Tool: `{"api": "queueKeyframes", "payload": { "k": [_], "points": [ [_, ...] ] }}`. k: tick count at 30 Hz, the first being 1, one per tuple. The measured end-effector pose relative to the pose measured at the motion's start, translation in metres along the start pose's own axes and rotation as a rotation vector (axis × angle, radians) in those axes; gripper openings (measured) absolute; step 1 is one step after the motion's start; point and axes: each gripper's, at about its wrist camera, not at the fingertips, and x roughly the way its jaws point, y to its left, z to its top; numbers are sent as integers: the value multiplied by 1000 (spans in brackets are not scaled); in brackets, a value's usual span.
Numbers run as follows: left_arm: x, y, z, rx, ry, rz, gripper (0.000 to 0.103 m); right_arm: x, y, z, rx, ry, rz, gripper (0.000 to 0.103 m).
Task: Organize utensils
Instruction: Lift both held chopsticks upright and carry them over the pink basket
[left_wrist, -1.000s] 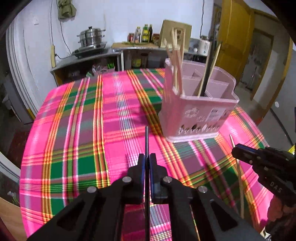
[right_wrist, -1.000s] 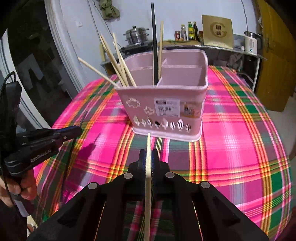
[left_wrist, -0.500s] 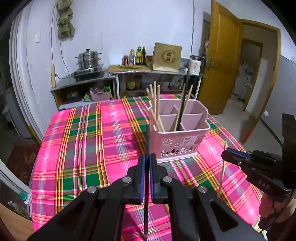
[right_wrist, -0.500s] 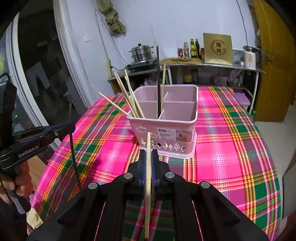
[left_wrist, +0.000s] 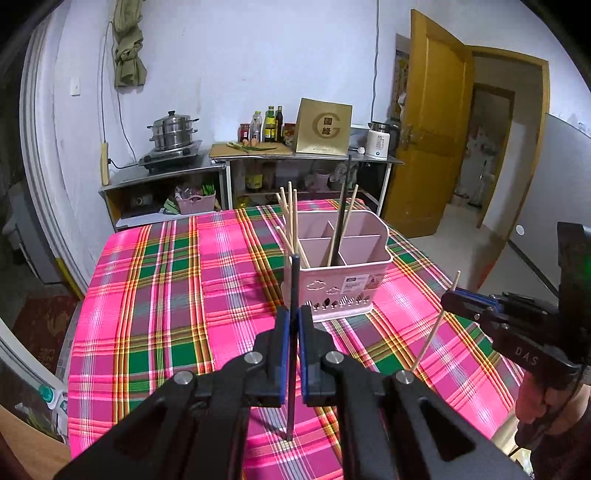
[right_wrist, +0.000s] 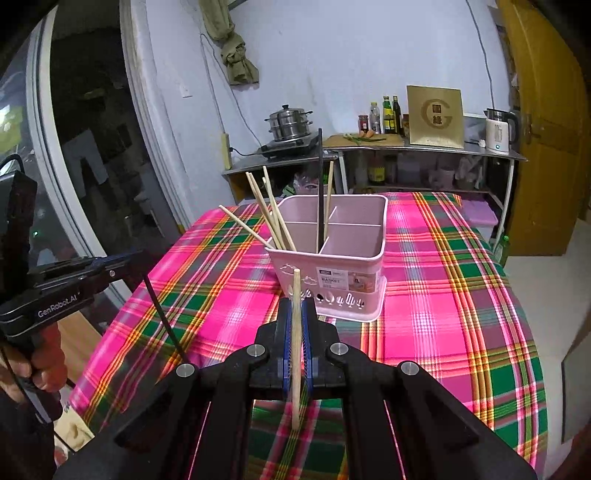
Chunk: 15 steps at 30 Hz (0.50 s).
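Several wooden chopsticks and one black already stand in the pink holder (left_wrist: 338, 266) on the bench (left_wrist: 155, 295); left hand-held gripper (left_wrist: 291, 325) pinches a black chopstick (left_wrist: 293, 288); right hand-held gripper (right_wrist: 295, 325) clamps a wooden chopstick (right_wrist: 296, 295); both remain to be slotted.

I am working in a home kitchen; a steamer pot (left_wrist: 173, 130) sits on a stove (left_wrist: 170, 159); sauce bottles (left_wrist: 271, 125), a kettle (left_wrist: 378, 144) and a plaid-clothed table (left_wrist: 155, 288) surround me.
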Motion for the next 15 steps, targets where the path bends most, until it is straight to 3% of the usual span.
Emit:
{"api": "queueKeyframes", "payload": {
  "k": [15],
  "points": [
    [-15,-9,-3,9,-12,-12,5,-24,6,-2,-43,-40,22,5]
  ]
}}
